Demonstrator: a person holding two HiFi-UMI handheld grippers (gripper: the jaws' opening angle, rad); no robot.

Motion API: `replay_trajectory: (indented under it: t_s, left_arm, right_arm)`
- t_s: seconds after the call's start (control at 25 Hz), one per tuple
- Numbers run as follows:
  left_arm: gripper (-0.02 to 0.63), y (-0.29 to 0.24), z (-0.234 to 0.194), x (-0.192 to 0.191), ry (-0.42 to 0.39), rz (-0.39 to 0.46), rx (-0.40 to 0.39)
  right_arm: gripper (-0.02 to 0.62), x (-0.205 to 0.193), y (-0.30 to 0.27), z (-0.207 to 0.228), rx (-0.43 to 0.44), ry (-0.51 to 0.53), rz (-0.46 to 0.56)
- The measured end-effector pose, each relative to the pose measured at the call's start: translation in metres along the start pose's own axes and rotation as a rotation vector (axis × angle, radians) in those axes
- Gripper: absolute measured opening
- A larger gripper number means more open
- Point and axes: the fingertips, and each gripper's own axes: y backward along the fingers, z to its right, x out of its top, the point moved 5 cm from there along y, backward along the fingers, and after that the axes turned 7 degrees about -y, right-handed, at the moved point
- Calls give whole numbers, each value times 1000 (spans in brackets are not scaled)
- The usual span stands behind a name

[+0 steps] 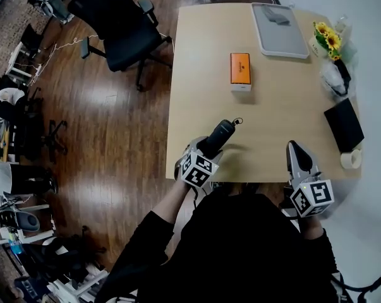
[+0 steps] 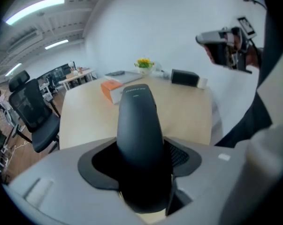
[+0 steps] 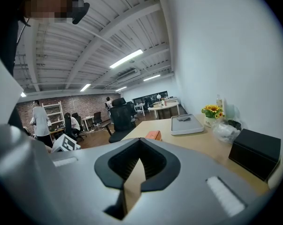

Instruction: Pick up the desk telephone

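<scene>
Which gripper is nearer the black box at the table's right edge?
Right. The right gripper hovers just left of the black box; the left gripper, clamped on the black handset, is much farther left.

Wood floor [image 1: 114,106], black office chair [image 1: 117,17], white wall [image 3: 216,41]

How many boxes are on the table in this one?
2. An orange box lies near the middle of the table. A black box sits by its right edge, beside the tape roll. The near edge is partly hidden, so another could be missed.
</scene>
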Motion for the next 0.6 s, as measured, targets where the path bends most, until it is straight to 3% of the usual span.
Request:
replay_trajectory:
  t_s: [0.28, 0.6]
  left_arm:
    - [262, 115, -17, 83, 90, 350, 201]
    - [264, 190, -11, 126, 103, 564, 323]
  right_arm:
    - [0, 25, 7, -8, 35, 10, 52]
    - [0, 47, 17, -29, 94, 37, 105]
